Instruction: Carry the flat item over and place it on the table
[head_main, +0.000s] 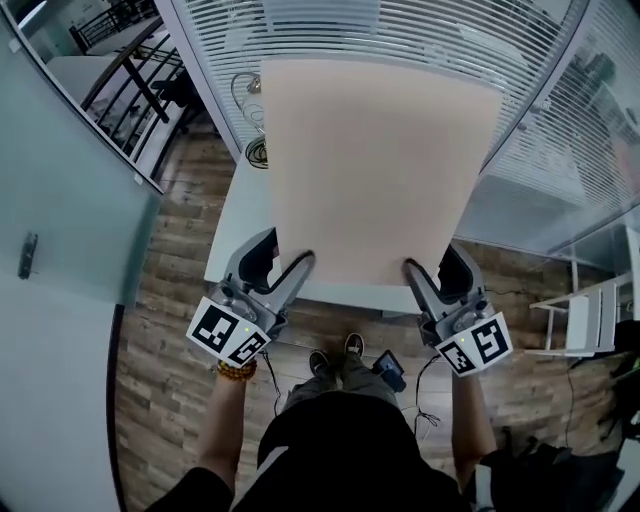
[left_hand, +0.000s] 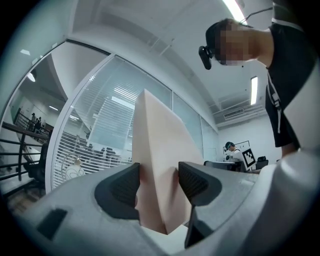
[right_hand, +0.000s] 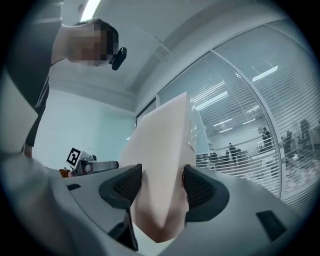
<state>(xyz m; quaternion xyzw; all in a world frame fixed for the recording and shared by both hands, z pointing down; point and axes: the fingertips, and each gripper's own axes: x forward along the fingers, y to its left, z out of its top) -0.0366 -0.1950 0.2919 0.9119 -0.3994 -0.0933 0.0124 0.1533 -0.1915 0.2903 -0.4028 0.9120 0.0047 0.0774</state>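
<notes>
While the left tool (head_main: 283, 258) and right tool (head_main: 436, 266) clamp it, the board (head_main: 380, 170) hangs — over the table (head_main: 238, 232).

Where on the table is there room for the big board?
Bare white table shows left of the board, nearer than the coiled cables, and along the near edge. The cable corner is crowded; the rest hides under the board.

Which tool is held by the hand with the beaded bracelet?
The left tool, gripping the board at its near-left corner; none shows behind the right tool.
</notes>
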